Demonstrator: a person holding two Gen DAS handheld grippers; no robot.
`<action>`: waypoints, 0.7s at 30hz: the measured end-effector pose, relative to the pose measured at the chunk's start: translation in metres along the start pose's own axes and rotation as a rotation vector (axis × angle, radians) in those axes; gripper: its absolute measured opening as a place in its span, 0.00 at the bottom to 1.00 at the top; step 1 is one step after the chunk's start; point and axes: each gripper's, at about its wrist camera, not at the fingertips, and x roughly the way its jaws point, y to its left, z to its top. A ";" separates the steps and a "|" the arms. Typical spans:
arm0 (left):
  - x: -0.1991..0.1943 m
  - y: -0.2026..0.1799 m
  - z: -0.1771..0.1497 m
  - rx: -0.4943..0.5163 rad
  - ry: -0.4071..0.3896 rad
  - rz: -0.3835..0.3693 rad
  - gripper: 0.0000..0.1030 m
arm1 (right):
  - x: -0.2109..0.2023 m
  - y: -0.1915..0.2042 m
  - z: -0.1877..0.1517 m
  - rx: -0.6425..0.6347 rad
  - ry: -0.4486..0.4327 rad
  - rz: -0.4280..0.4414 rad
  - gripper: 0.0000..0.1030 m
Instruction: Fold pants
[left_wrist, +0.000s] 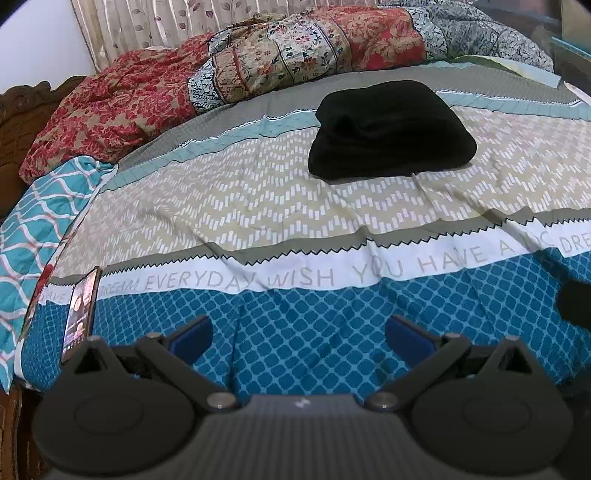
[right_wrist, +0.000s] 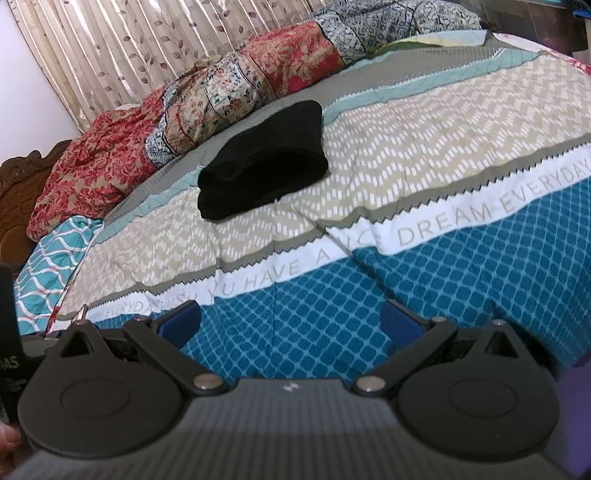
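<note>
Low in both frames, left gripper (left_wrist: 299, 332) and right gripper (right_wrist: 290, 319) hang released over the blue lattice-print bedsheet (left_wrist: 314, 325); beyond, mid-frame, black fabric pants (left_wrist: 391, 129) lie in a compact bundle, folding seemingly finished, next move likely withdrawal.

Patterned bed (left_wrist: 295, 229) carries folded black pants (left_wrist: 391, 129), rumpled quilt (left_wrist: 258, 62), seemingly a phone (left_wrist: 79, 314)

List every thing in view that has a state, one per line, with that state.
Black pants: folded into a compact bundle, lying on the bedspread, held by nothing.
Left tongs: open, empty, over the blue part of the bedspread.
Right tongs: open, empty, short of the pants.
Phone: screen lit, lying at the bed's left edge.
Quilt: crumpled in a heap along the far side.
</note>
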 end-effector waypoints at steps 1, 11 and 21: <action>0.000 -0.001 0.000 0.002 0.002 0.002 1.00 | -0.001 0.000 0.002 -0.001 -0.004 0.003 1.00; 0.005 -0.005 0.003 0.013 0.026 0.002 1.00 | -0.011 -0.004 0.018 0.017 -0.055 0.022 1.00; 0.008 -0.010 0.009 0.024 0.047 -0.010 1.00 | -0.010 -0.008 0.023 0.028 -0.045 0.022 1.00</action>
